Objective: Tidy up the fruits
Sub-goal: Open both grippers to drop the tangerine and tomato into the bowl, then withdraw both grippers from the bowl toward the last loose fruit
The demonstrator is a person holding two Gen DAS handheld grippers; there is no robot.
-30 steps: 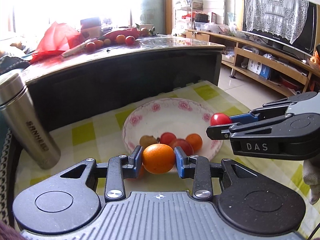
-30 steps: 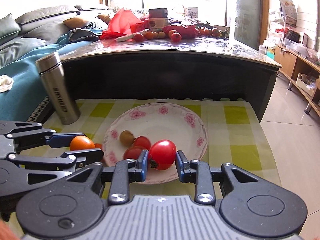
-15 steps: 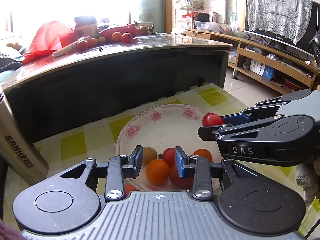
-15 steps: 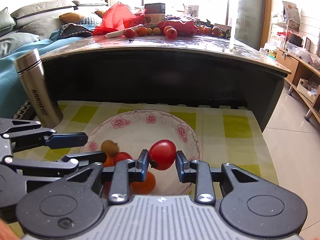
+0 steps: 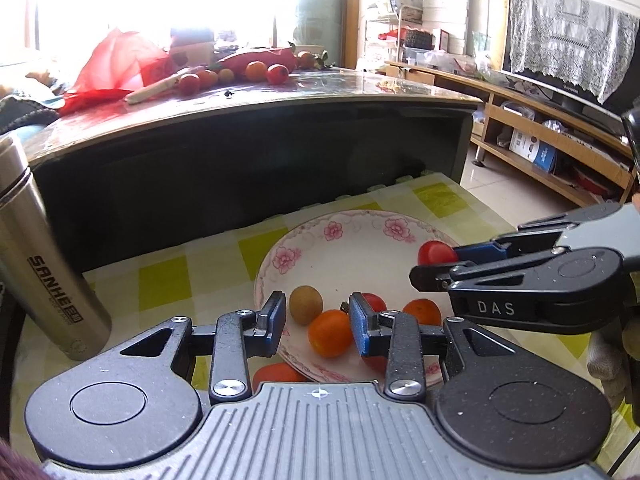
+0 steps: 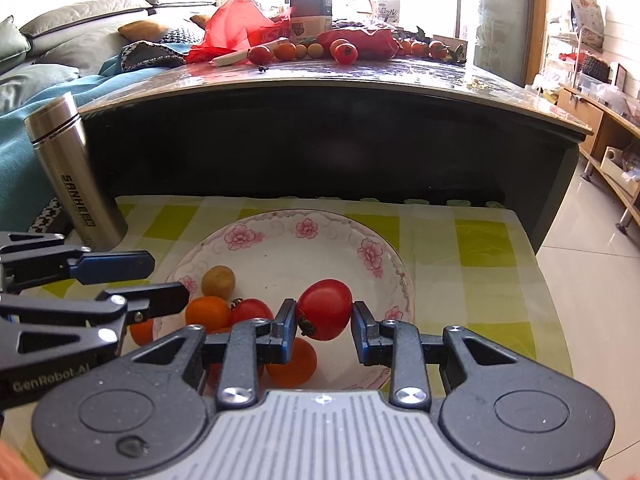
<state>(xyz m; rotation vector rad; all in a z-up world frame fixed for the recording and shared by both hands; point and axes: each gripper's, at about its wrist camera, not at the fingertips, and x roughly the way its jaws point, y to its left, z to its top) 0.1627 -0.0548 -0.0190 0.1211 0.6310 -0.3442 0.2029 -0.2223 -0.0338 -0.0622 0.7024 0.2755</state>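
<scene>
Dropped since before: orange (image 5: 330, 332) in plate (image 5: 360, 220), left gripper (image 5: 318, 316) apart. Right gripper (image 6: 325, 322) clamped on tomato (image 6: 325, 309), over plate. Next: release gently.

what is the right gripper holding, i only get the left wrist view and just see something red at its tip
Observer: A red tomato, held between both pads of the right gripper, stem end toward its left pad.
Operator: is it over the plate
Observer: Yes, over the right half of the plate; the surface below it there is bare white.
Operator: any fruit off the plate, my own gripper blocks the near side
Observer: One orange fruit lies on the checked cloth beside the plate's left rim, under the open left gripper.
</scene>
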